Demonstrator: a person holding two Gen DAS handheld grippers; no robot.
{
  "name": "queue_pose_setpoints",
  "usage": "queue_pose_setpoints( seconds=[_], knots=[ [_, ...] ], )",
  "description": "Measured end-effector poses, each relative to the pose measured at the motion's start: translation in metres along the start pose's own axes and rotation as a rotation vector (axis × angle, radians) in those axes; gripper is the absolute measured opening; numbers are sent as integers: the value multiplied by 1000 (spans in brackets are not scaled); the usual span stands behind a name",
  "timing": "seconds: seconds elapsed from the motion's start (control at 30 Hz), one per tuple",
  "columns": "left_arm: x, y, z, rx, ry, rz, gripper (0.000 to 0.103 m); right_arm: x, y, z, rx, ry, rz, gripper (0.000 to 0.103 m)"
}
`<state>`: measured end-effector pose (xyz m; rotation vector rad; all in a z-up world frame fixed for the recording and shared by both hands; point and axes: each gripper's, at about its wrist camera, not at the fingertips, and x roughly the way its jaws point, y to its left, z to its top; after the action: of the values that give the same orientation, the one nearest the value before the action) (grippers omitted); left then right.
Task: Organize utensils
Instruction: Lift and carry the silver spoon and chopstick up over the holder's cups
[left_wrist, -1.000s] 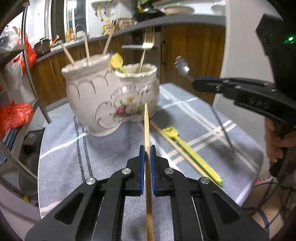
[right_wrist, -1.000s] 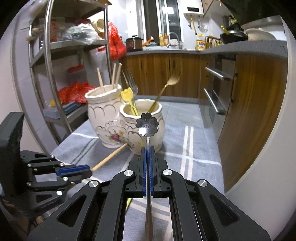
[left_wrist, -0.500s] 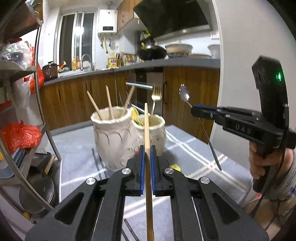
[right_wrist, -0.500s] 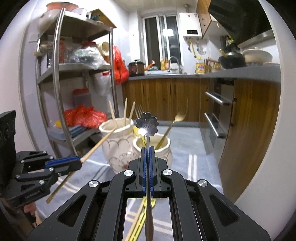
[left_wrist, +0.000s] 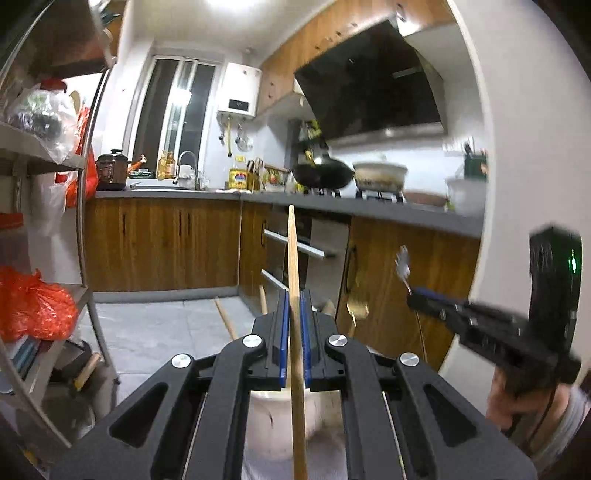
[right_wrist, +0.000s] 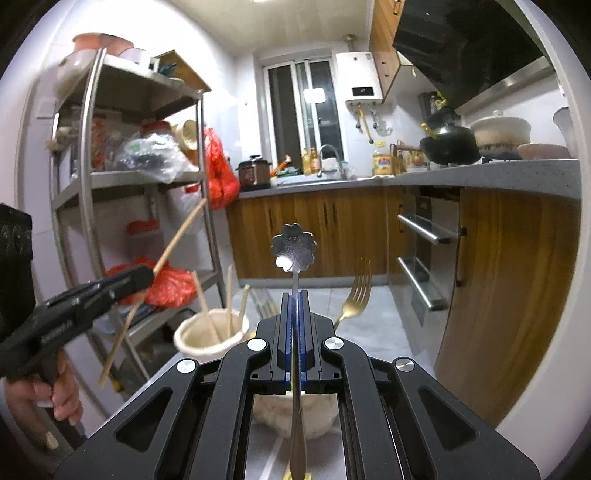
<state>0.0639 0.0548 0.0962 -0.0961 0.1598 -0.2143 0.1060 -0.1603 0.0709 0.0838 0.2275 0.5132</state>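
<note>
chopstick (left_wrist: 293, 258) clamped in left hand-held gripper (left_wrist: 293, 325)

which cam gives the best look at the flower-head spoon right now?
Right wrist. The flower-head spoon stands centred and sharp, its handle clamped in the right tongs, flower end up. Left wrist shows the same spoon only small and motion-blurred at the frame's right, poking up from those tongs.

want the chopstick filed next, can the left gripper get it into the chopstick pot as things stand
Probably yes. The left gripper is shut on the chopstick, raised above the pot, whose mouth is open between three chopsticks. The right gripper, shut on the flower spoon, sits off to the side.
</note>
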Motion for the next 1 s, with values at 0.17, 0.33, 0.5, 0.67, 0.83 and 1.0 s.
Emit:
queue_pose_setpoints(
  seconds=[0.17,0.33,0.5,0.67,0.83,1.0],
  knots=[
    [22,15,12,-46,-67,7,5,16,-8,12,70,-62,-20,4],
    [43,12,14,-30,-105,33,5,28,-14,22,142,-139,-46,4],
    [59,8,8,-15,-126,66,5,49,-10,17,148,-144,-49,4],
    [72,7,-3,12,-126,96,5,69,-4,6,114,-109,-51,4],
    [68,9,-13,27,-124,77,5,75,5,-1,63,-63,-61,4],
    [48,13,-20,41,-118,66,5,62,6,-7,44,-48,-78,4]
  ],
)
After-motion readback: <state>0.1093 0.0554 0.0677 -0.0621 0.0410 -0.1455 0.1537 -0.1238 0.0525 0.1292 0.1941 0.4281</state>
